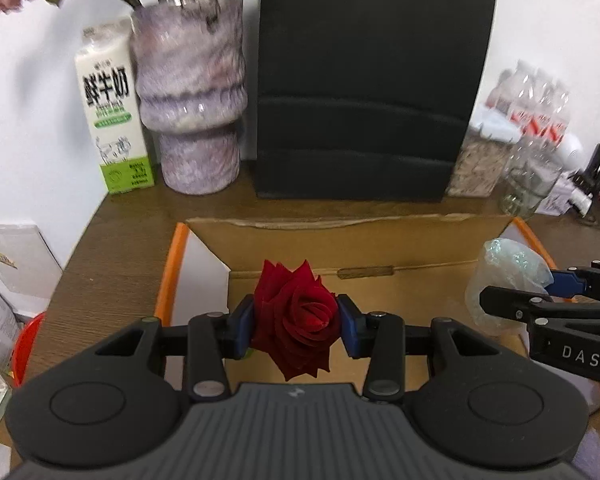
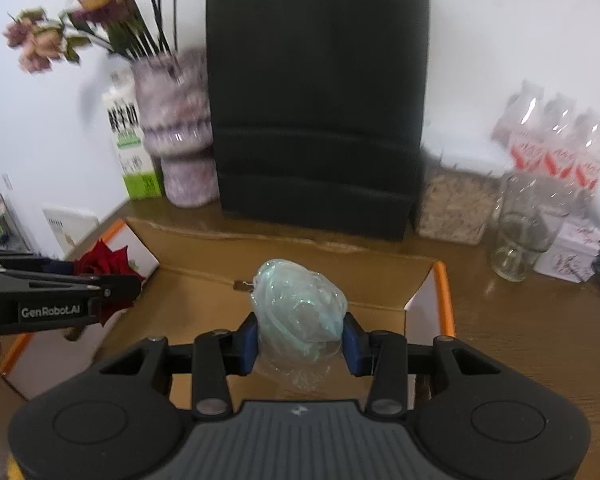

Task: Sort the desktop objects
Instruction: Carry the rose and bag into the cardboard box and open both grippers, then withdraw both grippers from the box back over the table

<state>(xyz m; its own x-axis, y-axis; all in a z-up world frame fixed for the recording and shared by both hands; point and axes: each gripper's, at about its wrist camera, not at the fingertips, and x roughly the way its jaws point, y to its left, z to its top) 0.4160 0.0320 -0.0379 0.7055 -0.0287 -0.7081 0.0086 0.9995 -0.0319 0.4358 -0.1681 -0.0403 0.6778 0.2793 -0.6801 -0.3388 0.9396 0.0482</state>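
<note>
A: What is the biggest thing here?
B: A brown wooden desk (image 1: 112, 280), with a tall black paper bag (image 1: 372, 80) standing at its far edge against a white wall. Nearer lies an open cardboard box (image 2: 300, 248) with orange edges.
A: And beside the bag?
B: To its left a mottled purple vase (image 1: 190, 92) of faded flowers, then a milk carton (image 1: 112, 108). To its right, an empty glass jar (image 2: 526, 228).
A: What do the tongs hold?
B: The left gripper (image 1: 296, 322) is clamped on a red rose (image 1: 296, 320) over the box's left part. The right gripper (image 2: 300, 338) pinches a crumpled clear plastic wrapper (image 2: 300, 304) over the right part.
</note>
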